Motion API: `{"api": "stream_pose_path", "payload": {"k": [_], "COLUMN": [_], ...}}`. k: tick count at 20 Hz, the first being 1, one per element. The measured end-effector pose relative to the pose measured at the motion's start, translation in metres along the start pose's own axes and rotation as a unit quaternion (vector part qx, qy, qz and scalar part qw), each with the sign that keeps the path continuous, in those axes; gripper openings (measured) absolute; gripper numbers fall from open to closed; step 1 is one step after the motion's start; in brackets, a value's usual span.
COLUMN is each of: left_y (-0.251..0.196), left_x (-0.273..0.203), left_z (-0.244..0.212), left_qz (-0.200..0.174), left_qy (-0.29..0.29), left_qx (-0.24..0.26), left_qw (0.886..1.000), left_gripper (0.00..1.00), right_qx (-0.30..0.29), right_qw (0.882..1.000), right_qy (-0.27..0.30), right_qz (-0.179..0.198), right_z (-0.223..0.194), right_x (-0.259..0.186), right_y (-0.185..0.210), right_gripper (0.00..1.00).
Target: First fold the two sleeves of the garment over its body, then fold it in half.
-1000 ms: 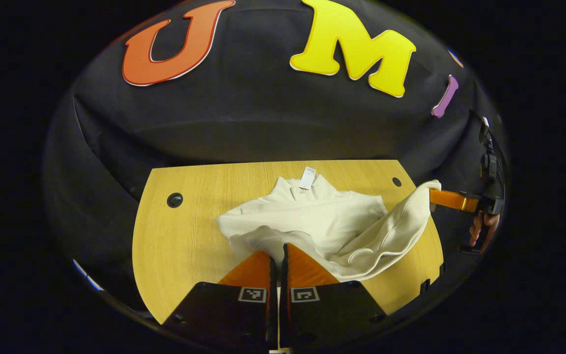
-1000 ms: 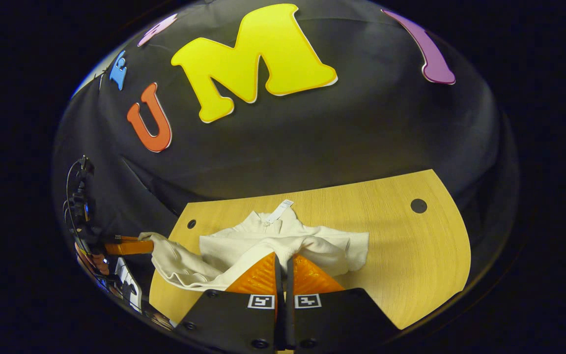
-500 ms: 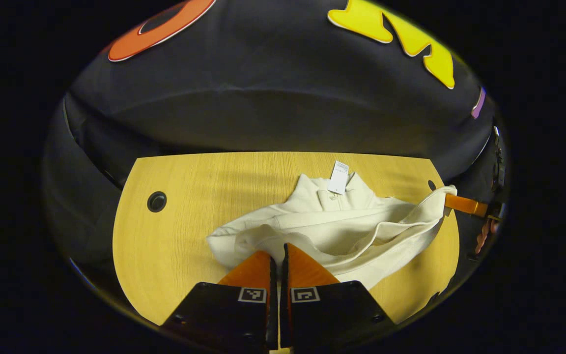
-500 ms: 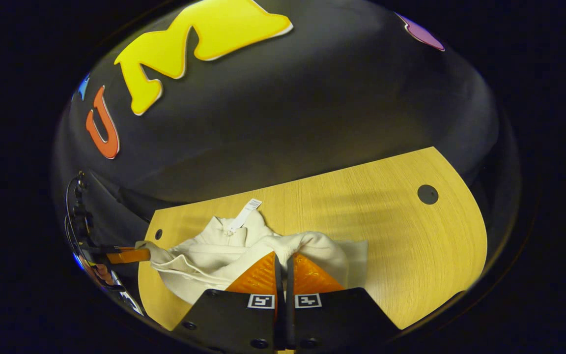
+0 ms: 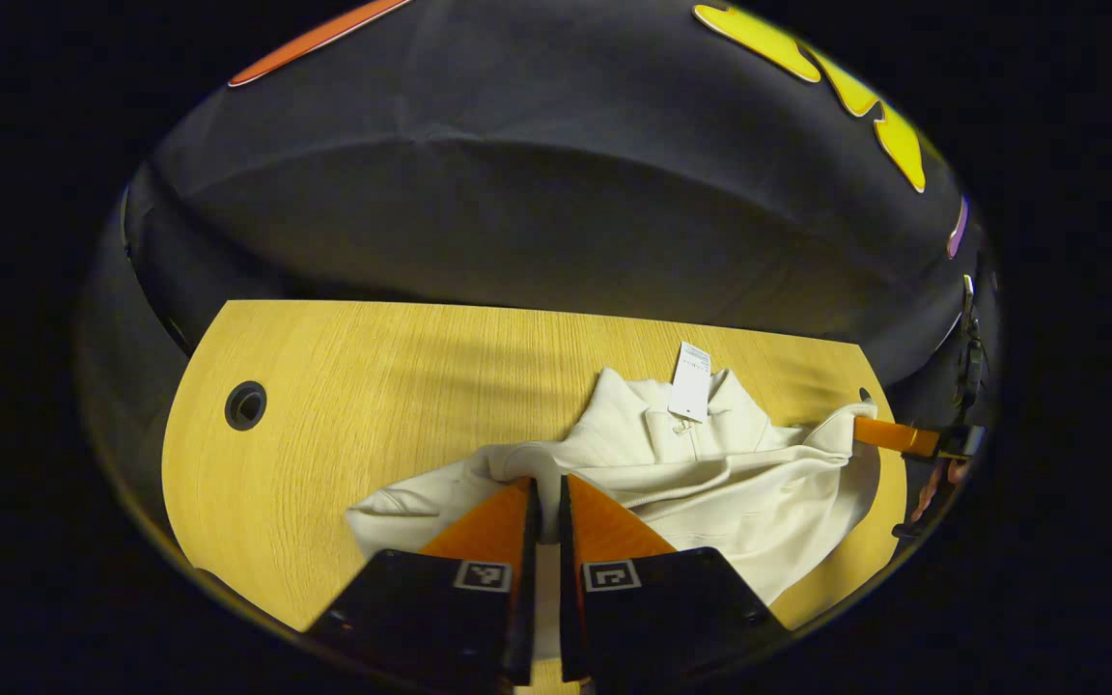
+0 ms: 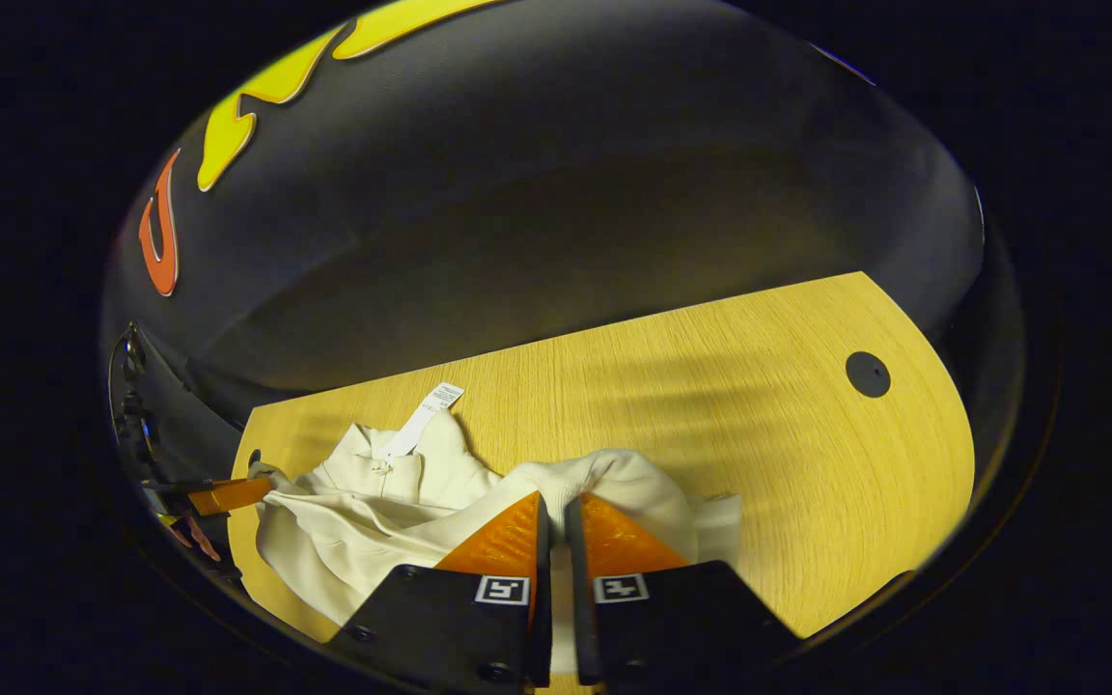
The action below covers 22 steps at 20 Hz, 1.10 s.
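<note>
A cream garment (image 5: pixel 710 483) with a white tag (image 5: pixel 690 381) at its collar lies bunched on the wooden table (image 5: pixel 373 386). In the left gripper view my left gripper (image 5: pixel 546 483) is shut on a fold of its near edge. At the far right of that view my right gripper (image 5: pixel 855 427), held by a hand (image 5: pixel 932 483), pinches another corner. In the right gripper view my right gripper (image 6: pixel 556 500) is shut on a cream fold of the garment (image 6: pixel 373 512), its tag (image 6: pixel 426 410) pointing up-right. My left gripper (image 6: pixel 262 483) grips the cloth at the far left there.
The table has a round cable hole (image 5: pixel 245 405) at its left in the left gripper view and another hole (image 6: pixel 868 374) at the right in the right gripper view. The black booth wall (image 5: pixel 537 222) rises just behind the table's far edge.
Both grippers have carried the held edge forward and down toward the collar. The lifted cloth now hangs lower and more bunched over the body. Both stay shut.
</note>
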<state>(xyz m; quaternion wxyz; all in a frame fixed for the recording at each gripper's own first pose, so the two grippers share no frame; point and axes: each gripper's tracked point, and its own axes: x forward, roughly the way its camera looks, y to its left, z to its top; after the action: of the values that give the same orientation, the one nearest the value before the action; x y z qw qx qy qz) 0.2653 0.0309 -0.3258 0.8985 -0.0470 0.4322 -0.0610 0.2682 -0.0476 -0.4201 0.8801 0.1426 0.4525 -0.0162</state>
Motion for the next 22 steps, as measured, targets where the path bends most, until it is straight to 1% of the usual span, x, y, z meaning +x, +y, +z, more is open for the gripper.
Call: {"api": "stream_pose_path", "payload": {"k": [1,2,3,4,5,6,7,8,9,10,11,13,14,15,17,19,22], "left_y": [0.003,0.006,0.009,0.012,0.018,0.025,0.027,0.027,0.025,0.025,0.024,0.023,0.021,0.019,0.012,0.000,-0.026], "left_x": [-0.005,-0.013,-0.021,-0.027,-0.035,-0.041,-0.048,-0.055,-0.062,-0.070,-0.078,-0.101,-0.119,-0.136,-0.176,-0.224,-0.292], "left_z": [0.004,0.005,0.009,0.014,0.018,0.025,0.030,0.034,0.036,0.037,0.040,0.045,0.048,0.052,0.065,0.069,0.084], "left_qz": [0.005,0.012,0.018,0.023,0.030,0.039,0.043,0.042,0.038,0.036,0.037,0.041,0.040,0.036,0.031,0.029,0.036], "left_qy": [-0.006,-0.010,-0.015,-0.023,-0.035,-0.051,-0.068,-0.080,-0.086,-0.091,-0.098,-0.122,-0.135,-0.150,-0.187,-0.223,-0.297], "left_qx": [0.004,0.008,0.011,0.012,0.012,0.010,0.005,-0.002,-0.008,-0.010,-0.013,-0.017,-0.020,-0.023,-0.028,-0.025,-0.007], "left_qw": [1.000,1.000,1.000,0.999,0.999,0.998,0.997,0.996,0.996,0.995,0.994,0.992,0.990,0.988,0.981,0.974,0.954], "left_gripper": [0.17,0.38,0.60,0.75,0.65,0.71,0.76,0.81,0.92,0.81,0.81,0.81,0.81,0.81,0.81,0.81,0.81], "right_qx": [0.005,0.008,0.006,-0.001,-0.010,-0.020,-0.028,-0.039,-0.049,-0.061,-0.075,-0.101,-0.109,-0.119,-0.137,-0.151,-0.168], "right_qw": [1.000,1.000,0.999,0.999,0.998,0.997,0.996,0.995,0.993,0.991,0.988,0.980,0.977,0.972,0.963,0.951,0.928], "right_qy": [-0.012,-0.028,-0.039,-0.051,-0.062,-0.070,-0.078,-0.090,-0.103,-0.119,-0.133,-0.167,-0.182,-0.199,-0.231,-0.269,-0.331], "right_qz": [0.000,-0.003,-0.007,-0.012,-0.016,-0.018,-0.019,-0.020,-0.023,-0.026,-0.030,-0.033,-0.031,-0.027,-0.018,-0.009,-0.001], "right_z": [0.002,0.008,0.011,0.016,0.020,0.023,0.026,0.029,0.034,0.039,0.042,0.052,0.056,0.059,0.066,0.073,0.079], "right_x": [-0.001,-0.007,-0.014,-0.024,-0.032,-0.042,-0.050,-0.060,-0.070,-0.080,-0.093,-0.124,-0.138,-0.158,-0.197,-0.242,-0.314], "right_y": [-0.001,-0.002,-0.002,-0.005,-0.005,-0.004,-0.004,-0.001,0.000,0.003,0.007,0.018,0.025,0.035,0.051,0.065,0.082], "right_gripper": [0.09,0.36,0.51,0.65,0.71,0.72,0.82,0.80,0.80,0.88,0.92,0.93,0.93,0.96,0.96,0.96,0.96]}}
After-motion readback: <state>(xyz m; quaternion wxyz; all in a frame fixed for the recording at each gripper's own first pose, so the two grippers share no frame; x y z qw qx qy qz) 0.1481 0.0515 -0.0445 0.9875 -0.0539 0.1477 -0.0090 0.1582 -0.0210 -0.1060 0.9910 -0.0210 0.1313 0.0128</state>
